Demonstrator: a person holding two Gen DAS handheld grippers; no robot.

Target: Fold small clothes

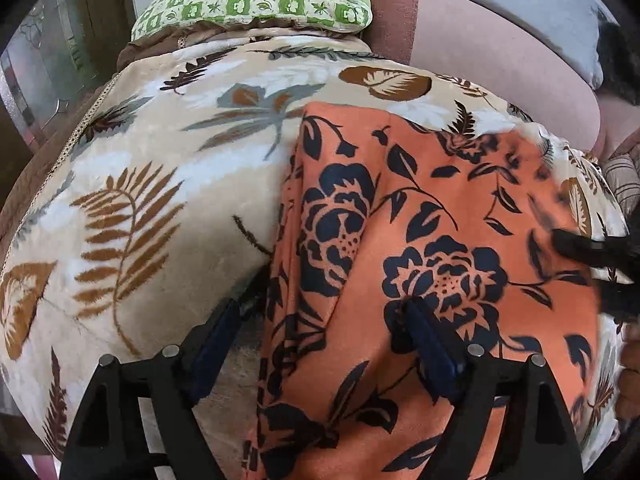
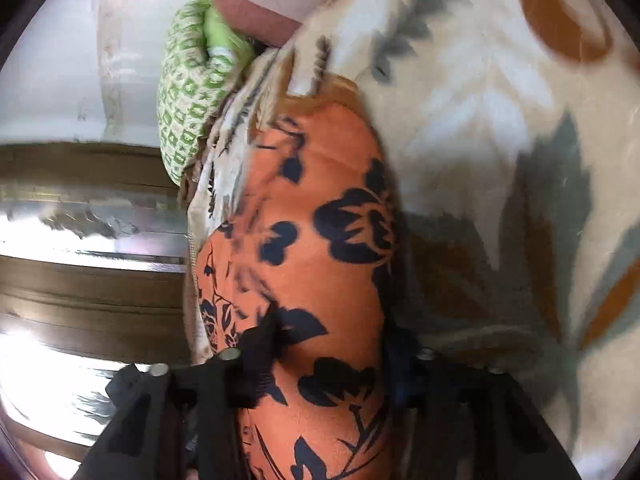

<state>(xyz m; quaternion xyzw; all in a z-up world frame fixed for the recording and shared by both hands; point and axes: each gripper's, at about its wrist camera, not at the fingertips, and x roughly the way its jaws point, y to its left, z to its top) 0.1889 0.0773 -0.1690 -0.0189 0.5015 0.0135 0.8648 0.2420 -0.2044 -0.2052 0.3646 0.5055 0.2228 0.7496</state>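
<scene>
Item, orange floral garment (image 1: 432, 208), lying partly folded on the leaf-print blanket (image 1: 152, 184): my left gripper (image 1: 324, 320) straddles its folded edge, spread; my right gripper (image 2: 328, 344) likewise spread around it, blurred; I judge both should close squarely before folding over.

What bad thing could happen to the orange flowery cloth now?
1. The left gripper stands open, one finger on top of the orange cloth and one beside it; closing carelessly could bunch the fold.
2. The plush leaf blanket underneath may drag the cloth and wrinkle it.
3. The right gripper looks blurred, likely moving fast; the cloth between its fingers could be pulled crooked.
</scene>
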